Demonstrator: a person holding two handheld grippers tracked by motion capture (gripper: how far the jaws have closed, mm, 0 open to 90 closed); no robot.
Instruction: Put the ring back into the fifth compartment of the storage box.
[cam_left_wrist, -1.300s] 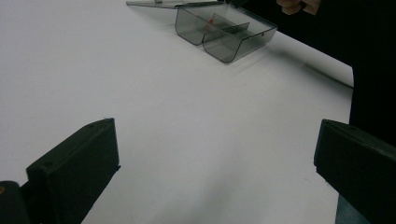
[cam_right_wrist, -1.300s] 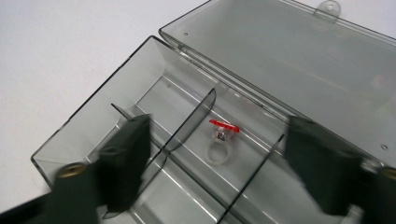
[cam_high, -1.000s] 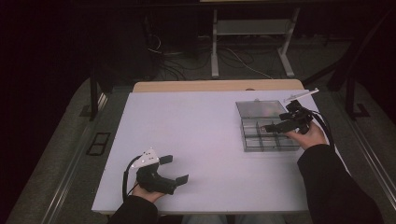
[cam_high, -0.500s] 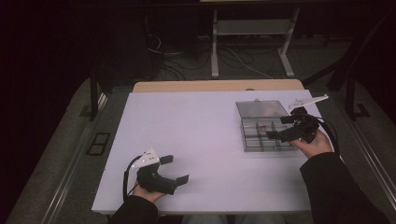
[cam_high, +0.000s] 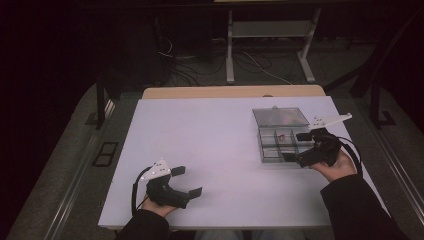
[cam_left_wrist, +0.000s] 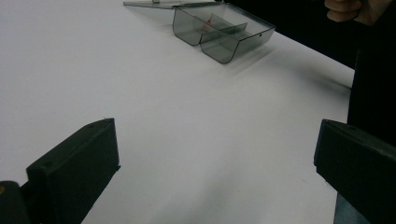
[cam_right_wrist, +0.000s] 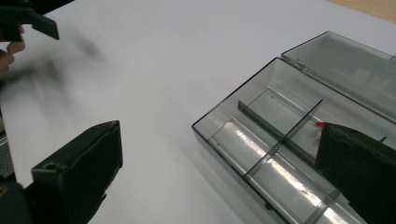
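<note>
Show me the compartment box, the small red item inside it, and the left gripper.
compartment box (cam_high: 266, 157): high view, near-left wall.
small red item (cam_high: 281, 136): high view, its middle, in a centre compartment.
left gripper (cam_high: 187, 181): high view, gap midway between its open fingertips.
</note>
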